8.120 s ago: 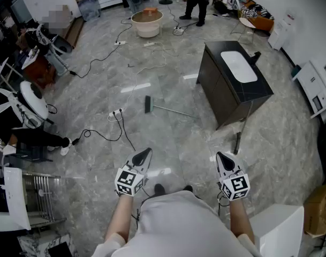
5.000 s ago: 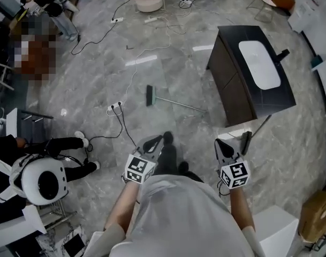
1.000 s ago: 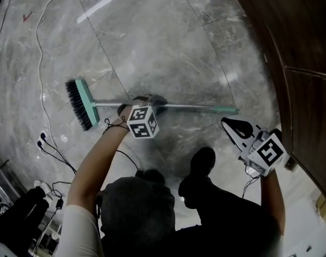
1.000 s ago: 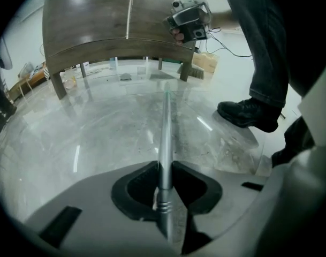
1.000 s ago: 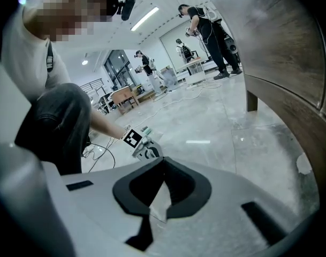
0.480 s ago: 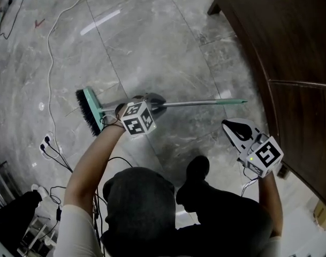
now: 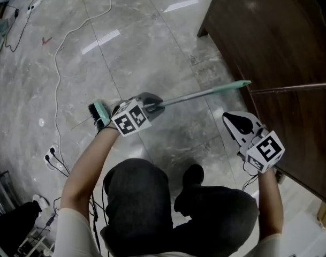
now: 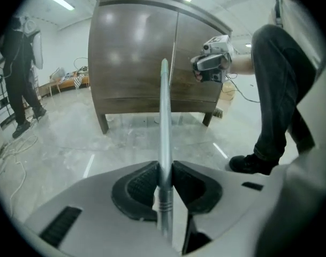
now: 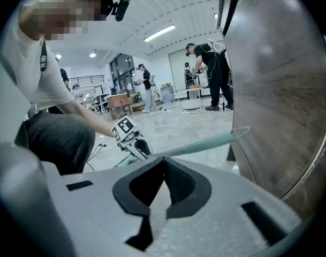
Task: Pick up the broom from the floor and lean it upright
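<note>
Underfoot, grey marble floor [image 7: 152, 42]; at the right, dark wooden cabinet [image 7: 270, 42]. Across between them, broom [image 7: 205, 93] held at a slant, green handle tip close to the cabinet front, brush head low beside the left wrist. Clamped round its metal handle near the head, left claw [image 7: 152, 105]. Clenched on nothing, right claw [image 7: 230, 120], apart from the broom, below the handle tip.

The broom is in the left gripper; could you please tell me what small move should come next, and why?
Probably swing the handle's green tip up toward the cabinet. The left gripper is shut on the broom near its brush, the handle slants rather than stands, and the right gripper holds nothing.
</note>
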Motion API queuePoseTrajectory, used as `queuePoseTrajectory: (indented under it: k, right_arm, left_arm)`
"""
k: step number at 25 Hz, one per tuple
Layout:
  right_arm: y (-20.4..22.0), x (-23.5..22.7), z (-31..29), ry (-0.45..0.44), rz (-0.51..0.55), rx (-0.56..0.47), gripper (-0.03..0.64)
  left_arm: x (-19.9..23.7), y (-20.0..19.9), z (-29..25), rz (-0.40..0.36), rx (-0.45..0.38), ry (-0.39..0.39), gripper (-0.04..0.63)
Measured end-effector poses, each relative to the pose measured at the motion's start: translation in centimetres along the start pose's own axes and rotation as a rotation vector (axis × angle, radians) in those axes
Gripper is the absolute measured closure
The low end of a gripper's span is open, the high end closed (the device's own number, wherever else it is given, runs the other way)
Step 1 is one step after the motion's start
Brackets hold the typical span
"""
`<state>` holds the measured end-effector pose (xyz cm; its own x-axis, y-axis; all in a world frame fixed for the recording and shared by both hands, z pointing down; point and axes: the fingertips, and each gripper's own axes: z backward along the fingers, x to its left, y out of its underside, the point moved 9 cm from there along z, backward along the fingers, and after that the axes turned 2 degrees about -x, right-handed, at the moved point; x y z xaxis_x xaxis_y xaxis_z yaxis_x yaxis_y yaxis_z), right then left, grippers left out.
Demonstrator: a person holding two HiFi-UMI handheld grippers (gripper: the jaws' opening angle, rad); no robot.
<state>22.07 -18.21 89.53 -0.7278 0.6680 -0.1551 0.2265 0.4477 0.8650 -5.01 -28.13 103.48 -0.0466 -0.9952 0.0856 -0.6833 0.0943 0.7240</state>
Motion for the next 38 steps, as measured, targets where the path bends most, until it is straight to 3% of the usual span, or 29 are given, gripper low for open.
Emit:
queuePoseTrajectory:
  k: [11, 17, 29, 34, 38]
  right_arm:
    - [-8.1, -1.4, 3.6, 0.082, 0.131, -0.057, 0.616]
    - [-9.3, -1.9, 4.8, 0.111, 0.169, -0.071, 0.615]
    - [-11.9, -0.9, 9.3, 0.161, 0.213, -0.112, 0.616]
    - [-11.7, -1.2, 10.1, 0.179, 0.206, -0.128, 0.616]
    - [-11.0, -1.4, 11.0, 0.197, 0.192, -0.131, 0.616]
  left_arm:
    - [1.0, -10.4, 1.8, 0.013, -0.2, -0.007, 0.515]
    - [0.8, -15.2, 1.4, 0.036, -0.284, 0.024, 0.515]
    - [-0.6, -24.3, -0.5, 0.12, -0.446, -0.014, 0.515]
    - [-0.3, -26.6, -2.8, 0.112, -0.422, -0.01, 0.515]
    - [0.0, -27.1, -4.1, 0.161, -0.423, -0.014, 0.512]
